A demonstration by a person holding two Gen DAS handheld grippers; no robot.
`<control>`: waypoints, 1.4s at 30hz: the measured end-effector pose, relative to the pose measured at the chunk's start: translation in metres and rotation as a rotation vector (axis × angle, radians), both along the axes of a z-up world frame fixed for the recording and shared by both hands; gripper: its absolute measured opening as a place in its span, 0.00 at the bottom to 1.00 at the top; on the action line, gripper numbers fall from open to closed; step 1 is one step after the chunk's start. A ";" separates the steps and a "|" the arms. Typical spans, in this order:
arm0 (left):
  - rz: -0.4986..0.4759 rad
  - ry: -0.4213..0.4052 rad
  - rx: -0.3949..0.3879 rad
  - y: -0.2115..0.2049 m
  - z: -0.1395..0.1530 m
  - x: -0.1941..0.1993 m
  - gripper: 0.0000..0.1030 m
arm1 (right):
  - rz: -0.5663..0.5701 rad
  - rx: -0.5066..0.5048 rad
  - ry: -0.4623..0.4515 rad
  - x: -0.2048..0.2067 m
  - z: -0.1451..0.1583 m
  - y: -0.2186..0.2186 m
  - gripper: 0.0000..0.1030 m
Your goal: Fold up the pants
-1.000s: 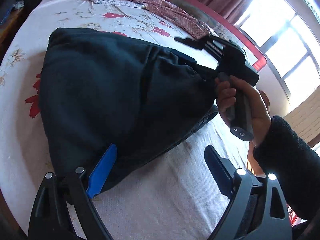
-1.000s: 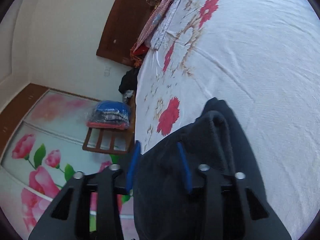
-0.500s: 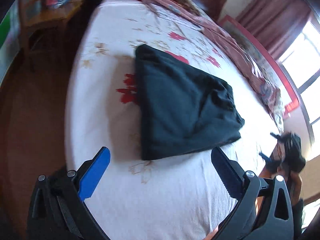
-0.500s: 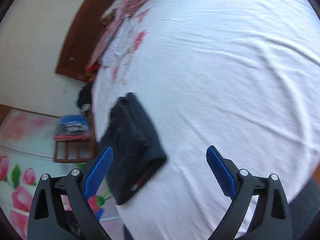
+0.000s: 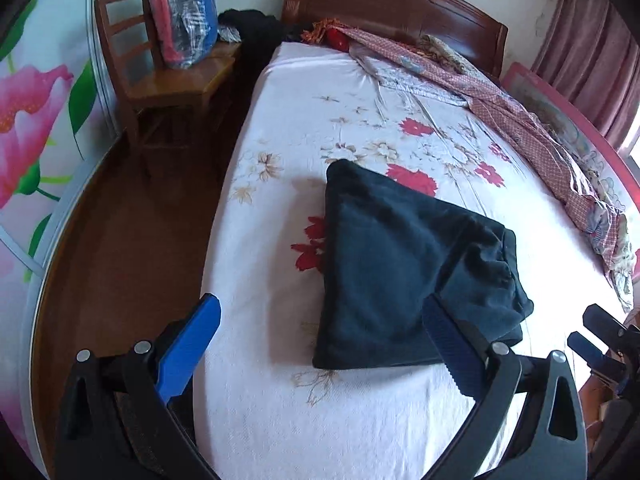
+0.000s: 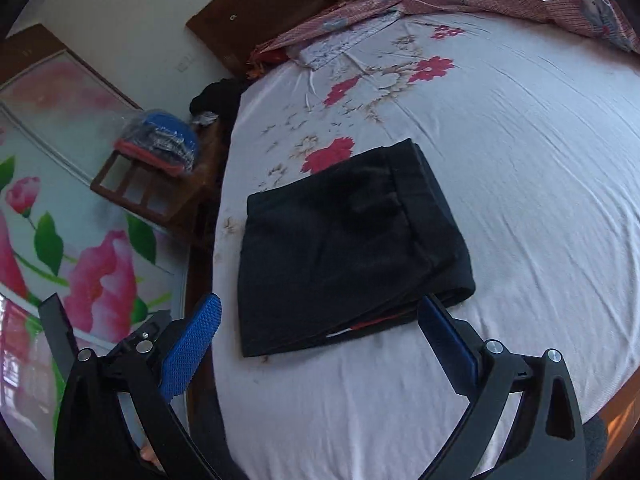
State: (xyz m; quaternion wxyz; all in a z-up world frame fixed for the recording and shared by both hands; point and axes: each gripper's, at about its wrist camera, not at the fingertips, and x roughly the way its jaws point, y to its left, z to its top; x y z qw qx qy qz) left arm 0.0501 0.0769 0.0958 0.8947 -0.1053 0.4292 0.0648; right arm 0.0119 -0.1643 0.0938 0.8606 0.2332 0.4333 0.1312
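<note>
The dark navy pants [image 5: 404, 268] lie folded into a compact rectangle on the white floral bed sheet [image 5: 320, 412], near the bed's left edge. They also show in the right wrist view [image 6: 344, 240], with a red-and-white label peeking from the near fold. My left gripper [image 5: 320, 332] is open and empty, held back above the sheet short of the pants. My right gripper [image 6: 320, 324] is open and empty, just short of the pants' near edge. The right gripper also shows at the right edge of the left wrist view [image 5: 600, 344].
A wooden chair [image 5: 160, 76] with a plastic bag of clothes [image 5: 184, 12] stands left of the bed by the headboard [image 5: 396, 4]. A pink patterned quilt [image 5: 532, 128] lies along the bed's far side. A floral wardrobe door [image 6: 60, 220] is at left.
Both grippers have let go of the pants and pulled back and up. The pants now lie folded and flat on the sheet. Both pairs of fingers have opened wide.
</note>
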 end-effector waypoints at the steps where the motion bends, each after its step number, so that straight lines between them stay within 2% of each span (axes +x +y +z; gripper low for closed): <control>1: 0.011 -0.018 -0.009 -0.003 0.001 -0.004 0.98 | -0.003 -0.057 -0.023 -0.006 -0.002 0.007 0.95; 4: -0.003 -0.047 -0.093 -0.012 -0.017 -0.023 0.98 | -0.056 -0.292 -0.112 -0.030 -0.020 0.024 0.95; 5: -0.015 -0.057 -0.064 -0.018 -0.027 -0.031 0.98 | -0.097 -0.360 -0.136 -0.040 -0.031 0.027 0.95; 7: -0.014 -0.066 0.064 -0.031 -0.046 -0.049 0.98 | -0.094 -0.393 -0.157 -0.057 -0.058 0.030 0.95; 9: -0.094 -0.063 0.083 -0.042 -0.066 -0.061 0.98 | -0.019 -0.422 -0.127 -0.055 -0.077 0.034 0.95; 11: -0.104 -0.040 0.132 -0.048 -0.074 -0.060 0.98 | -0.008 -0.469 -0.097 -0.050 -0.082 0.038 0.95; 13: -0.103 -0.044 0.088 -0.044 -0.071 -0.057 0.98 | -0.015 -0.410 -0.082 -0.049 -0.078 0.032 0.95; 15: -0.082 -0.050 0.043 -0.037 -0.067 -0.056 0.98 | -0.045 -0.401 -0.071 -0.046 -0.076 0.026 0.95; 18: -0.078 -0.039 0.087 -0.039 -0.071 -0.057 0.98 | -0.076 -0.410 -0.057 -0.043 -0.079 0.022 0.95; 42: -0.071 0.005 0.073 -0.036 -0.081 -0.055 0.98 | -0.082 -0.401 -0.039 -0.046 -0.081 0.023 0.95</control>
